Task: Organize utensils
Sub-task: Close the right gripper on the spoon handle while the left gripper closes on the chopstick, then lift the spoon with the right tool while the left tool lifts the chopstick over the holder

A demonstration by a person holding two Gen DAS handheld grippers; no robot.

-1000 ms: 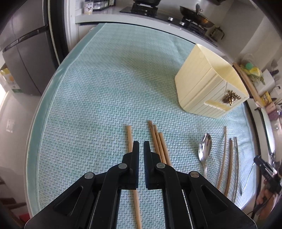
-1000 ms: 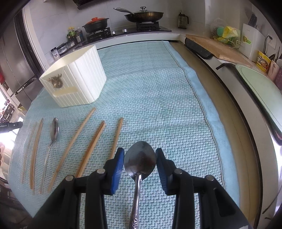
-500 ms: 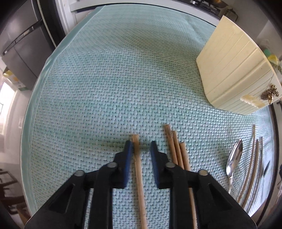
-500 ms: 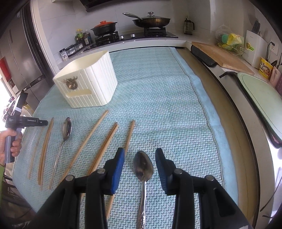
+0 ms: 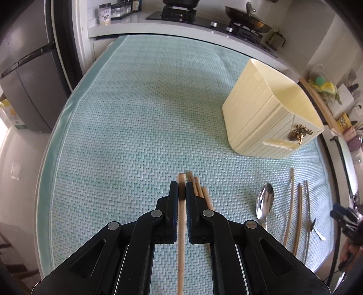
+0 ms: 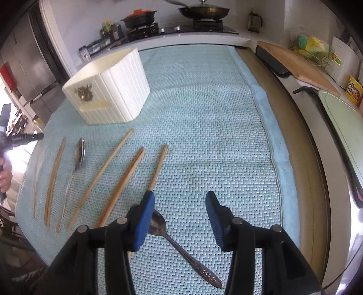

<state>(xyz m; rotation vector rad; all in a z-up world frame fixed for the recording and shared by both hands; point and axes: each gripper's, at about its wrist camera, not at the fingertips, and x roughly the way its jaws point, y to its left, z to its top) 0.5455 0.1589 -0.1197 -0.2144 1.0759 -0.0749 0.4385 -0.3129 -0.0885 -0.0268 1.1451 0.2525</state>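
Note:
My left gripper (image 5: 181, 195) is shut on a single wooden chopstick (image 5: 180, 249), whose tip pokes out between the fingers, close beside a bundle of three chopsticks (image 5: 199, 190). My right gripper (image 6: 180, 211) is open, its jaws still opening. A metal spoon (image 6: 181, 247) lies slanted on the mat below it, untouched, its bowl partly hidden behind the left blue pad (image 6: 144, 220). A second spoon (image 6: 79, 154) and more chopsticks (image 6: 158, 165) lie in a row on the left. The cream ribbed holder (image 6: 106, 90) stands upright at the back.
A teal woven mat (image 5: 136, 136) covers the table. Behind it a stove carries a pan (image 6: 203, 10) and a pot (image 6: 138, 15). A cutting board (image 6: 297, 65) lies on the right counter and a grey fridge (image 5: 27, 79) stands to the left.
The left gripper dropped over the lone chopstick, closed on it and brought it beside the bundle. The right gripper let go of its spoon, which now lies slanted on the mat, and spread wider.

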